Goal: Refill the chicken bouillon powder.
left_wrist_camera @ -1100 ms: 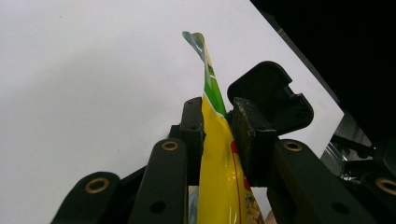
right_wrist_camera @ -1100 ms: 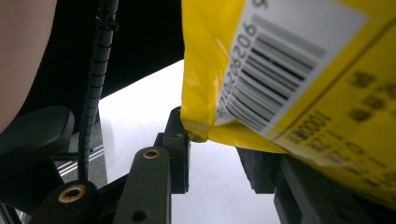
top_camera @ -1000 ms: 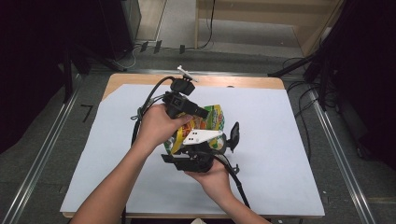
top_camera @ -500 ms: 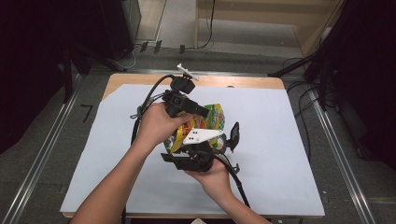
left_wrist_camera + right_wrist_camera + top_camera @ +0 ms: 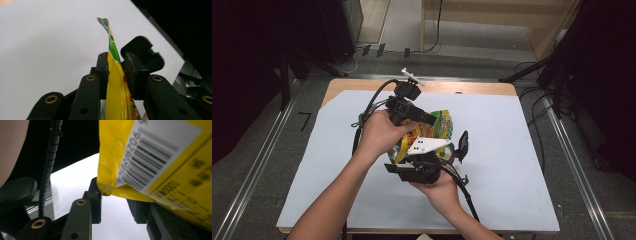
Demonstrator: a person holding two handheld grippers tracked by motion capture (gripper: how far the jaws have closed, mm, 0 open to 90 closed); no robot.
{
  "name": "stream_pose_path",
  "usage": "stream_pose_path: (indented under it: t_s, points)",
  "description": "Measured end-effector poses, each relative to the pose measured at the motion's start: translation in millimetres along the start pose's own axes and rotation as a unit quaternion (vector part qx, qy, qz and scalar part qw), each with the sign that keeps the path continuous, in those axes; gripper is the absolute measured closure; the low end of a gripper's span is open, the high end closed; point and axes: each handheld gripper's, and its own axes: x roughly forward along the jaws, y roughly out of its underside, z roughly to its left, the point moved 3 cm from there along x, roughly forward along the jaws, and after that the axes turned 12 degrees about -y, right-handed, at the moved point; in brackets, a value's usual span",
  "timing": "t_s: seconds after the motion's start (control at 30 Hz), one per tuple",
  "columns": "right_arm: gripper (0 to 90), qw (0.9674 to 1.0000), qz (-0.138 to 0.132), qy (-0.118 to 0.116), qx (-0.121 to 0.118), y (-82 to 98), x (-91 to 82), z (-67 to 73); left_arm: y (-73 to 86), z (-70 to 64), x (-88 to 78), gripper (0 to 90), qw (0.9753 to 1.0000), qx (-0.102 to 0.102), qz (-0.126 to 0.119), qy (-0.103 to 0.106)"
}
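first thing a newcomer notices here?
The bright yellow and green snack bag, held up over the middle of the white-covered table between two hand-held grippers. In the left gripper view the left gripper pinches the bag's edge; in the right gripper view the barcoded bag corner hangs at the right gripper.

Yellow snack bag (image 5: 439, 122) btwn left hand-held gripper (image 5: 432, 119) & right hand-held gripper (image 5: 457, 150), above white table (image 5: 522, 150).
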Motion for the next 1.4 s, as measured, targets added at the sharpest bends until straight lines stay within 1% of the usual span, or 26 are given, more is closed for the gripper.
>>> stream_pose_path:
  t_s: [0.03,0.07,0.1,0.17,0.23,0.3,0.33,0.37,0.43,0.47,0.53,0.6,0.67,0.9,1.0,1.03,1.1,1.17,1.23,1.27,1.37,1.4]
  points:
    - [67.2,0.9999,0.004,-0.01,0.013,1.8,1.6,-1.1,1.5,0.7,3.3,74.1,1.0,0.002,0.006,-0.003]
    - [67.1,0.9998,0.008,-0.009,0.018,3.7,3.0,-2.2,2.9,1.5,5.6,74.4,0.9999,0.001,0.011,0.001]
    - [67.3,0.9998,0.013,-0.004,0.015,5.2,3.4,-2.8,4.1,2.4,6.5,74.4,0.9999,0.0,0.012,0.001]
    - [67.2,0.9998,0.017,-0.002,0.012,6.0,3.3,-2.9,4.6,3.7,5.2,74.3,0.9999,-0.007,0.006,0.007]
    - [67.0,0.9999,0.013,0.0,0.008,4.4,3.0,-1.4,3.9,3.9,2.4,74.2,0.9999,-0.008,0.001,0.009]
    - [67.0,0.9999,0.008,0.006,-0.001,2.9,2.8,0.2,3.0,2.9,-1.6,74.2,0.9999,-0.005,-0.01,0.011]
    - [66.9,0.9999,0.006,0.009,-0.005,2.5,2.7,1.0,2.9,1.7,-2.4,74.3,0.9998,-0.007,-0.014,0.011]
    - [66.9,0.9999,0.004,0.007,-0.005,2.4,2.8,1.2,3.3,1.3,-1.8,74.3,0.9999,-0.002,-0.01,0.007]
    - [67.0,0.9999,0.007,-0.006,0.01,3.9,4.3,0.4,5.2,1.3,3.0,74.6,1.0,0.004,0.007,-0.005]
    - [67.1,0.9998,0.011,-0.005,0.013,5.1,4.8,-0.5,6.0,1.5,4.6,74.7,0.9999,0.003,0.011,-0.003]
    - [67.1,0.9998,0.013,-0.002,0.012,7.1,4.5,-1.5,7.1,2.5,4.6,74.5,1.0,0.002,0.008,0.002]
    - [66.6,0.9999,0.013,0.002,0.008,7.8,4.7,-0.8,8.2,2.0,3.7,74.5,1.0,-0.001,0.003,0.006]
    - [65.3,0.9999,0.011,0.004,0.004,8.8,5.7,0.5,9.7,1.2,2.2,74.4,0.9999,0.001,0.001,0.011]
    - [63.5,0.9996,0.013,0.012,-0.022,18.9,9.5,2.2,20.7,0.2,-0.1,74.8,0.9996,0.002,-0.009,0.025]
    - [62.4,0.9996,0.015,0.011,-0.023,22.5,10.6,3.1,25.4,1.3,-0.2,75.0,0.9995,-0.002,-0.011,0.028]
    - [62.1,0.9995,0.019,0.01,-0.024,24.2,11.3,3.6,26.9,2.0,-0.4,75.1,0.9995,-0.003,-0.01,0.03]
    - [61.7,0.9988,0.029,0.016,-0.036,28.3,13.9,4.1,29.4,3.8,0.0,75.2,0.9994,-0.004,-0.009,0.032]
    - [62.0,0.9982,0.037,0.019,-0.043,32.7,16.4,5.5,31.8,5.8,1.0,75.7,0.9993,-0.008,-0.009,0.035]
    - [62.9,0.9978,0.042,0.021,-0.047,35.9,17.8,5.7,34.2,8.1,2.6,76.0,0.9993,-0.009,-0.006,0.037]
    - [62.9,0.9974,0.043,0.022,-0.053,37.2,18.5,5.4,35.4,8.7,3.6,76.1,0.9992,-0.012,-0.006,0.037]
    - [62.8,0.9968,0.048,0.02,-0.06,41.8,20.2,6.9,38.4,11.3,7.9,76.4,0.9991,-0.015,-0.002,0.039]
    - [62.8,0.9963,0.05,0.023,-0.066,43.2,20.6,7.3,38.8,12.4,9.4,76.6,0.999,-0.016,-0.002,0.041]
